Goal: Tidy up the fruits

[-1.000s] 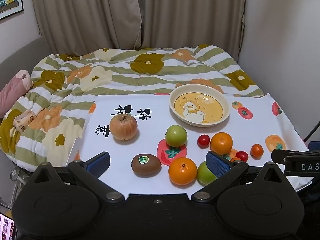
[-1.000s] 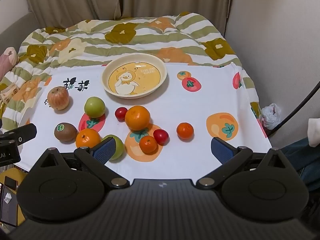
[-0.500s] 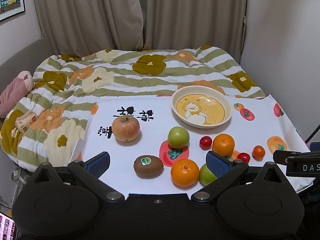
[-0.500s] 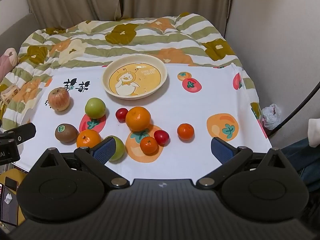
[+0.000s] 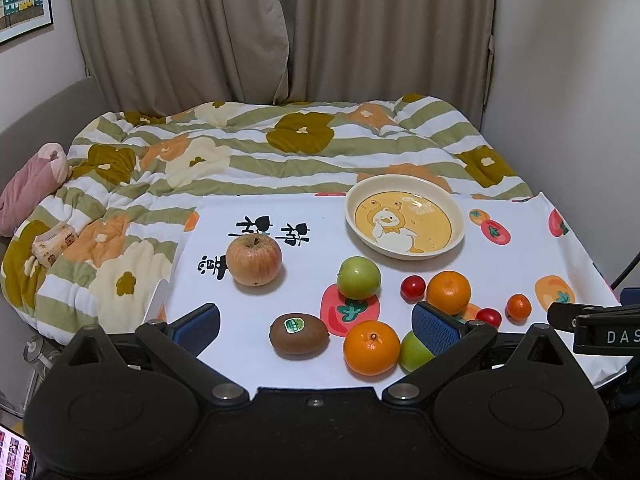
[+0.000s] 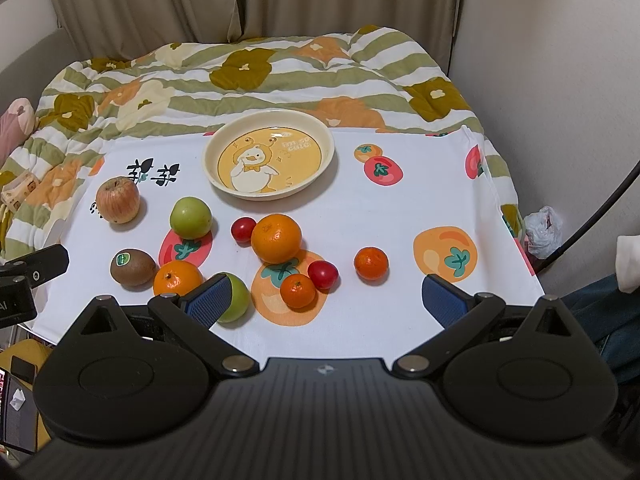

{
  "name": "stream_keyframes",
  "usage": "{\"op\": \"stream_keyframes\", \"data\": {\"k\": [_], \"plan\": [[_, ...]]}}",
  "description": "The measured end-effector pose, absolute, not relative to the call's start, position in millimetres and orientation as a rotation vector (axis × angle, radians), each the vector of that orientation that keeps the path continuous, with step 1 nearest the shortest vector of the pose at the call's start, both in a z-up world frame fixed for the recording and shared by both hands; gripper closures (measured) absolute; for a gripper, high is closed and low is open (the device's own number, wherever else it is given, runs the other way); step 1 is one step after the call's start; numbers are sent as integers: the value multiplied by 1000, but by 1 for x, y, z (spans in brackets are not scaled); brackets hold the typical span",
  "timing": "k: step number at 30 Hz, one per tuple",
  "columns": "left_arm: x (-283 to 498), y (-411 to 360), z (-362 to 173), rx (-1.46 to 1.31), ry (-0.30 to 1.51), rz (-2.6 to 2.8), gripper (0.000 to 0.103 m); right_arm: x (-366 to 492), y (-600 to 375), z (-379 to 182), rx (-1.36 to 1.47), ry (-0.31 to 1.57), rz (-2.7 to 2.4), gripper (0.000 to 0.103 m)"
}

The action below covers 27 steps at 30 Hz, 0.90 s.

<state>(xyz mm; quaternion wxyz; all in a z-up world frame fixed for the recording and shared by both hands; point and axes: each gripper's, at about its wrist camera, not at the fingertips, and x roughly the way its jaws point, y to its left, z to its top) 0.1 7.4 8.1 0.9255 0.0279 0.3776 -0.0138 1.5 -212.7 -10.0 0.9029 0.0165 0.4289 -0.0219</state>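
The fruits lie loose on the white printed cloth (image 6: 400,208): a red apple (image 6: 118,200), a kiwi (image 6: 133,267), two green apples (image 6: 191,217), oranges (image 6: 276,238), small tangerines (image 6: 371,263) and cherry tomatoes (image 6: 323,274). Behind them on the cloth sits the duck-printed bowl (image 6: 268,160), holding nothing. The left gripper (image 5: 316,324) and right gripper (image 6: 326,300) both hover at the cloth's near edge, jaws spread wide and holding nothing.

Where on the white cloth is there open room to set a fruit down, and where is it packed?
Open: the stretch right of the duck plate, between the printed persimmons and the small mandarin. The plate is empty. Packed: the near-left cluster around the kiwi and big orange.
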Motion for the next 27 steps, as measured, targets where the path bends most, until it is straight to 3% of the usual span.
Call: {"op": "stream_keyframes", "data": {"k": [27], "plan": [[-6,6,15,64,746,-17,0,-2,-213,-9,39,881,-43,0]]}}
